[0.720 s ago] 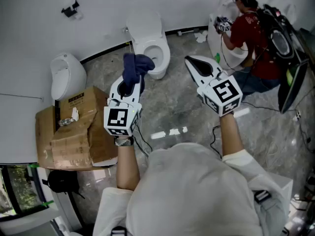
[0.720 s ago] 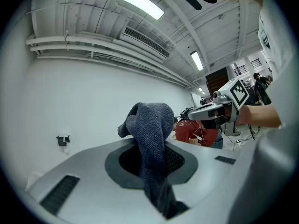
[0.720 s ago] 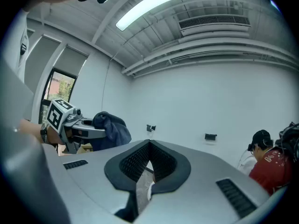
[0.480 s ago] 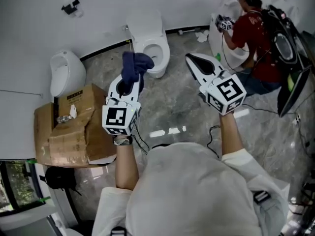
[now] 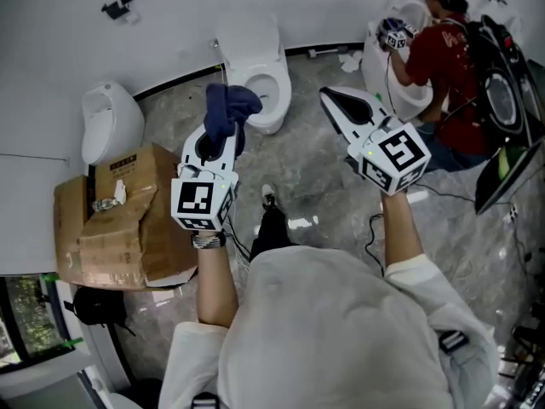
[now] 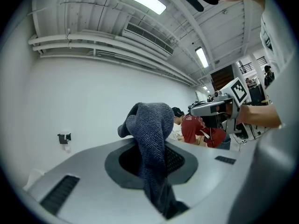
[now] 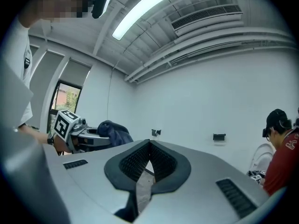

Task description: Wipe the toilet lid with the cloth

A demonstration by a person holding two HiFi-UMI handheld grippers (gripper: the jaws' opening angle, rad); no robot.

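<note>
A white toilet (image 5: 269,119) stands at the far wall with its lid (image 5: 248,36) raised and the bowl showing. My left gripper (image 5: 219,137) is held level in the air short of it, shut on a dark blue cloth (image 5: 229,109) that bunches over the jaw tips. In the left gripper view the cloth (image 6: 152,135) hangs down between the jaws. My right gripper (image 5: 335,101) is level to the right of the toilet. Its jaws are shut with nothing between them, which the right gripper view (image 7: 149,144) also shows.
A white urinal (image 5: 106,126) and crushed cardboard boxes (image 5: 128,216) stand at the left. A person in a red shirt (image 5: 444,66) works at another toilet (image 5: 393,82) at the right. Cables lie on the grey floor (image 5: 315,173). My own foot (image 5: 269,199) shows below the grippers.
Both grippers have edged up in the picture toward the toilet. My leg and foot have come into view between the arms. The cloth stays held.
</note>
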